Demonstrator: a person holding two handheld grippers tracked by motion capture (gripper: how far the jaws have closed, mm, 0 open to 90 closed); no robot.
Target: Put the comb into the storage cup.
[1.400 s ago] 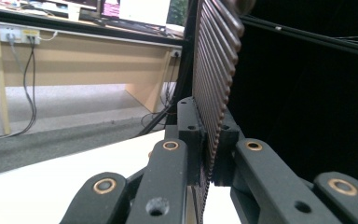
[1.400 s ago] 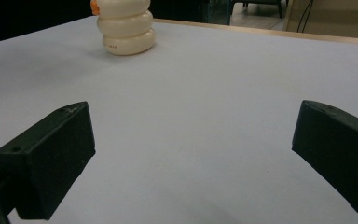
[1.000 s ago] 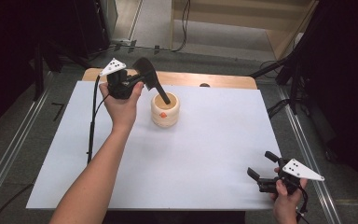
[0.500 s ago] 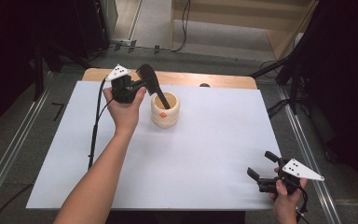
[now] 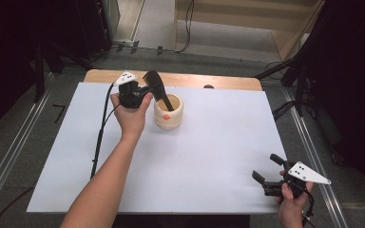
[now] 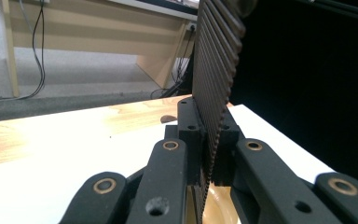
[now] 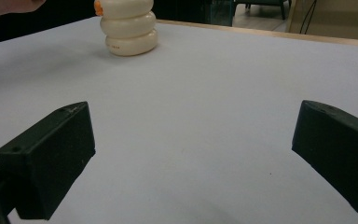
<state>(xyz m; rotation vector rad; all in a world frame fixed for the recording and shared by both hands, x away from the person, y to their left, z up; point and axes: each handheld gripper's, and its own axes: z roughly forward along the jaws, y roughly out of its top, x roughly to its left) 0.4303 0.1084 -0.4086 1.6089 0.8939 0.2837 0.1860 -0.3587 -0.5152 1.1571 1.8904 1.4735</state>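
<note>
- White sheet (image 5: 209, 156) covers nearly the whole table; a strip of bare wooden tabletop (image 5: 195, 80) shows along the far edge, and metal rails run along both sides.
- At the far left of the high view, the left gripper (image 5: 158, 93) is pinched on a black comb (image 5: 158, 88); the comb's lower end dips into the mouth of a cream ribbed cup (image 5: 168, 112).
- That cup stands near the far edge, left of centre, just beside the left hand (image 5: 130, 116); an orange mark sits on its near side.
- From the cup to the near edge and out to the right, the sheet lies bare and wide open.
- At the near right corner the right gripper (image 5: 266, 172) hovers by the sheet's edge, well apart from the cup, its jaws spread with nothing between them.
- Up close, the left gripper view shows what the high view cannot: rows of comb teeth (image 6: 214, 70) clamped between the pads, standing upright and tilted slightly, with the cup's glossy rim (image 6: 219, 212) just under the jaws.
- Low over the sheet, the right gripper view shows the cup (image 7: 128, 30) as stacked bulging rings.
- Cut off: the comb's top in the left gripper view, the cup's top in the right gripper view. How deep the comb reaches inside the cup cannot be told.
</note>
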